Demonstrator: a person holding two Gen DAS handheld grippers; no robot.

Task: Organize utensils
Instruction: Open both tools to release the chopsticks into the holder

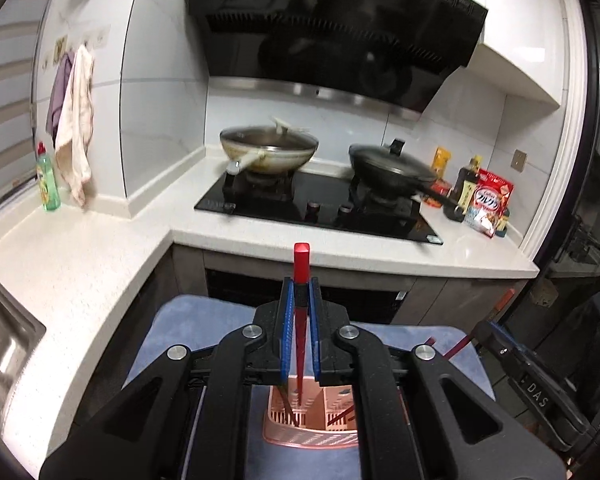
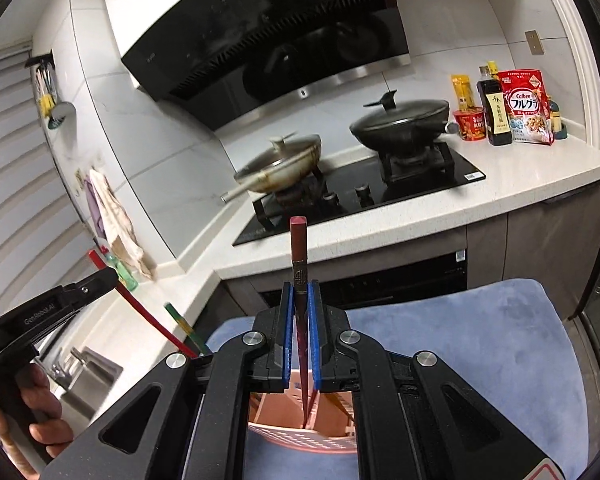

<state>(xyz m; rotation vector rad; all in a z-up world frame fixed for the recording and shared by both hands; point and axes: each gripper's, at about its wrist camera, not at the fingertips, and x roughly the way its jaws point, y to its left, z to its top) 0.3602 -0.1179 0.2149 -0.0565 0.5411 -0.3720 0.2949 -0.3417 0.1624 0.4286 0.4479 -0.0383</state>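
A red chopstick [image 1: 301, 276] is clamped upright in the left claw [image 1: 301, 284], its tip over the pink basket [image 1: 312, 436] below. A dark red chopstick [image 2: 299, 264] is gripped the same way by the right claw [image 2: 300, 286], above that basket [image 2: 300, 436]. The basket is set on a blue mat [image 1: 172, 320]. Farther off, two pans are seen on the stove [image 1: 300, 200] on the desk [image 1: 100, 248].
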